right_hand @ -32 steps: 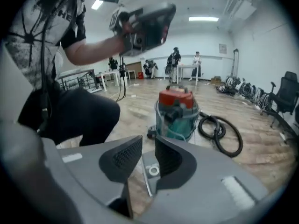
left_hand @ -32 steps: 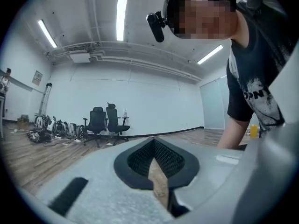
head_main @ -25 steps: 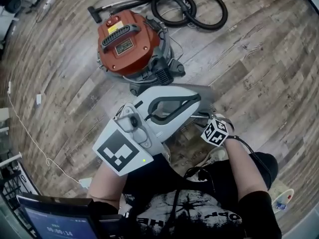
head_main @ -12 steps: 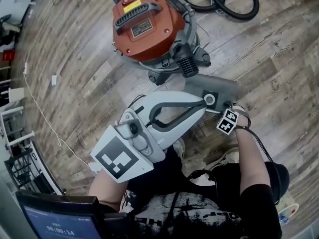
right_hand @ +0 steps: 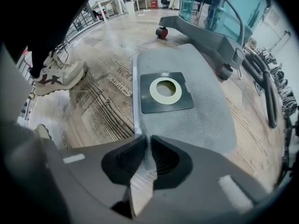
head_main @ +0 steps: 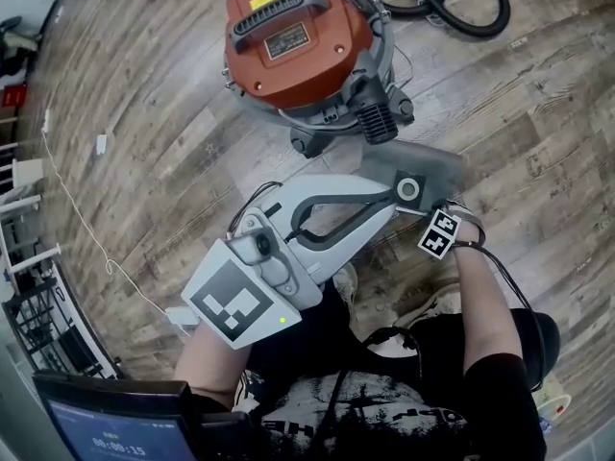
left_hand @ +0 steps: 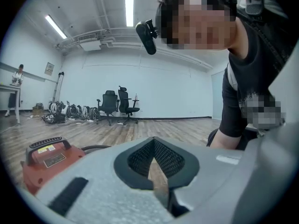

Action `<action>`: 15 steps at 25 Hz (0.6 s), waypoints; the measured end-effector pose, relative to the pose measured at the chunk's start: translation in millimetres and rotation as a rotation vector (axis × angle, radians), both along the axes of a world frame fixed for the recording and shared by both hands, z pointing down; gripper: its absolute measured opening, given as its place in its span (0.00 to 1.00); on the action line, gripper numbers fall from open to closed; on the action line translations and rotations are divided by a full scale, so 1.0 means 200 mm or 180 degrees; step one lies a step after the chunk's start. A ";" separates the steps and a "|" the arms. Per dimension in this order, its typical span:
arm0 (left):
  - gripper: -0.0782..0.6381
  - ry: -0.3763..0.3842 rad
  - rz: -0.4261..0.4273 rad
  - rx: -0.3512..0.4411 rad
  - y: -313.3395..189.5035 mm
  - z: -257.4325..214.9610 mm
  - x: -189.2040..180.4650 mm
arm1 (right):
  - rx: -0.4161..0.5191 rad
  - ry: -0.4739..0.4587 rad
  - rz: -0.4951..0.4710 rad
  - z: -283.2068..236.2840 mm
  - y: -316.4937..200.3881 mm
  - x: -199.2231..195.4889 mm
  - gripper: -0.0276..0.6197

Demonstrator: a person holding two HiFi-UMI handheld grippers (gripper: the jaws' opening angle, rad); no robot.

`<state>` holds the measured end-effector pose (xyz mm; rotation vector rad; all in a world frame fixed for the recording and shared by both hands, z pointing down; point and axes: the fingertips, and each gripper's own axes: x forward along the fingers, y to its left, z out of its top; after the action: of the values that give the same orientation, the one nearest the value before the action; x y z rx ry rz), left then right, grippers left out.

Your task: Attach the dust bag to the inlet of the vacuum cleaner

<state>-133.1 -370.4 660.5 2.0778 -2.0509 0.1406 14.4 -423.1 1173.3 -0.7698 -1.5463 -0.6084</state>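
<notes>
Currently the right tongs (right_hand: 145, 139) have just closed on the near edge of the bag (right_hand: 205, 111). It is probably soft, light fabric, stiffer at the collar (right_hand: 166, 91). The left tongs (left_hand: 154, 143) are pressed together, empty.

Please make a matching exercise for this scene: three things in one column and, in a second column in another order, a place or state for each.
1. red drum vacuum cleaner with black handle
2. grey fabric dust bag with dark square collar
3. black ribbed hose

A. lies on the wooden floor, collar facing up
B. loops on the floor beyond the vacuum cleaner
C. stands upright on castors

Pairs: 1-C, 2-A, 3-B.
</notes>
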 end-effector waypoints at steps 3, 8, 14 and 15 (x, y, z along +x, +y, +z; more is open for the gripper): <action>0.11 0.0013 -0.0008 0.0007 0.01 0.01 -0.01 | -0.0002 -0.0067 0.0031 -0.05 -0.02 -0.03 0.11; 0.11 0.0009 -0.0036 0.0021 0.03 0.02 -0.03 | -0.0086 -0.0182 0.0087 -0.18 -0.05 -0.09 0.09; 0.11 0.0036 -0.0039 0.0004 0.05 0.04 -0.04 | -0.0199 -0.0414 -0.0002 -0.44 -0.03 -0.16 0.08; 0.11 0.0058 -0.0045 0.0018 0.06 0.04 -0.04 | -0.0218 -0.0466 -0.0023 -0.50 -0.03 -0.19 0.08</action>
<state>-141.0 -358.9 667.6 2.0596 -2.0574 0.1133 -24.6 -430.1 1072.7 -0.7973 -1.7066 -0.6314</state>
